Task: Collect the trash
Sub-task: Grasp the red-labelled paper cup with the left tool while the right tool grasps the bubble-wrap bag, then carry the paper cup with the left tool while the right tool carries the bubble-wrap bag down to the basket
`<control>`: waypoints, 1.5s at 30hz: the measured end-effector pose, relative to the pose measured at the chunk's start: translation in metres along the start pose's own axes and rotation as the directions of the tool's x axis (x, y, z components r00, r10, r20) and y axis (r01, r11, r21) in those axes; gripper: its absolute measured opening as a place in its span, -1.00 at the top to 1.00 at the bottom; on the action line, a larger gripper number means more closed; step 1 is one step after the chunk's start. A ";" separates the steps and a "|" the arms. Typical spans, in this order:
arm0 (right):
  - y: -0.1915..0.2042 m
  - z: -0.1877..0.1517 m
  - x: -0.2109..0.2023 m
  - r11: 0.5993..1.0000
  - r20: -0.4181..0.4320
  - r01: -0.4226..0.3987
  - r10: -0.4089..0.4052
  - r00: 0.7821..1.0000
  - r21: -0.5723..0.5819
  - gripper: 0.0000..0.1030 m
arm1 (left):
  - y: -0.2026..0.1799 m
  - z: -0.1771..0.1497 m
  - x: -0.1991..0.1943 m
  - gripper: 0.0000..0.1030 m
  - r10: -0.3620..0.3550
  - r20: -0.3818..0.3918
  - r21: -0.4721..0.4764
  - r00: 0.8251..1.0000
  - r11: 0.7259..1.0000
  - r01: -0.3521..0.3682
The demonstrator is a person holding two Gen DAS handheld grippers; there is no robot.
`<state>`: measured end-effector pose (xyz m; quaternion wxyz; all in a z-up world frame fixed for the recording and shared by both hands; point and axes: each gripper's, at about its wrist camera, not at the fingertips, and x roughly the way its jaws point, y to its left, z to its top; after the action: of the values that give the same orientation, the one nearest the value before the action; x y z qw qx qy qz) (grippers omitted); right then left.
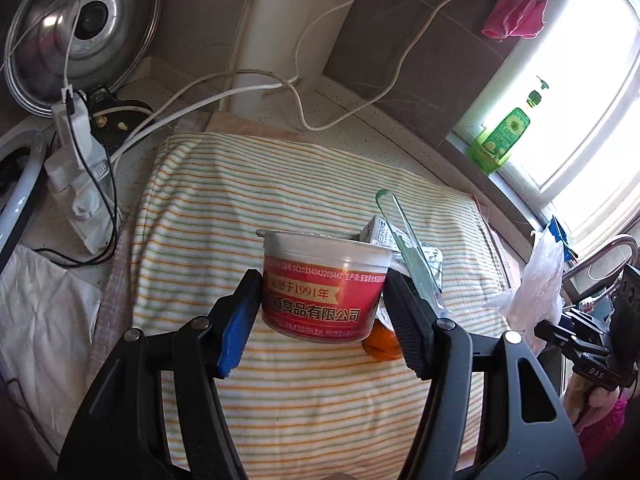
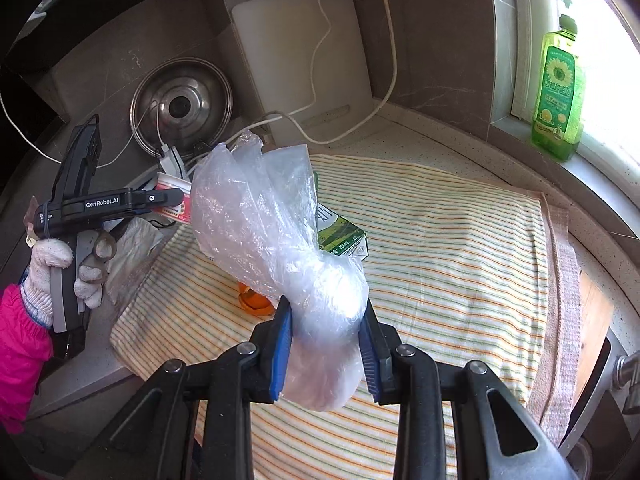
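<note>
My left gripper (image 1: 322, 304) is shut on a red-labelled plastic cup (image 1: 324, 284) and holds it above the striped cloth (image 1: 280, 184). A clear green spoon (image 1: 408, 248) and a crushed carton (image 1: 384, 230) lie just behind the cup, and an orange piece (image 1: 382, 346) lies below it. My right gripper (image 2: 326, 340) is shut on a crumpled clear plastic bag (image 2: 272, 232). In the right wrist view the green milk carton (image 2: 342, 236) and the orange piece (image 2: 254, 300) lie on the cloth (image 2: 440, 260) behind the bag. The left gripper with the cup (image 2: 172, 196) shows at the left.
A pot lid (image 1: 76, 28) and a white cutting board (image 2: 300, 68) lean on the back wall. A power strip (image 1: 76, 172) with cables sits at the left. A green soap bottle (image 2: 558, 92) stands on the window sill. A tap (image 1: 608, 252) is at the right.
</note>
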<state>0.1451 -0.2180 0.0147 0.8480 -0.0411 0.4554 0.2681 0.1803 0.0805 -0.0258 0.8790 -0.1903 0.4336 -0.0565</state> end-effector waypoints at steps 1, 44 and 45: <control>0.002 -0.003 -0.005 1.000 0.007 -0.003 0.003 1.000 0.004 0.40 | 0.000 -0.005 -0.006 -0.24 0.002 0.004 0.005 1.000 1.000 -0.002; 0.130 -0.167 -0.006 0.988 -0.224 -0.155 0.153 0.962 0.009 0.40 | 0.019 -0.269 -0.071 -0.24 -0.023 -0.189 -0.036 0.982 0.999 0.016; 0.132 -0.171 -0.004 0.988 -0.234 -0.157 0.155 0.960 0.010 0.40 | 0.020 -0.273 -0.069 -0.24 -0.024 -0.198 -0.043 0.980 0.999 0.016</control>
<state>-0.0498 -0.1607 -0.0588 0.7645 -0.0403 0.5528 0.3292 -0.0780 0.0390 -0.1329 0.8265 -0.2060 0.5185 -0.0750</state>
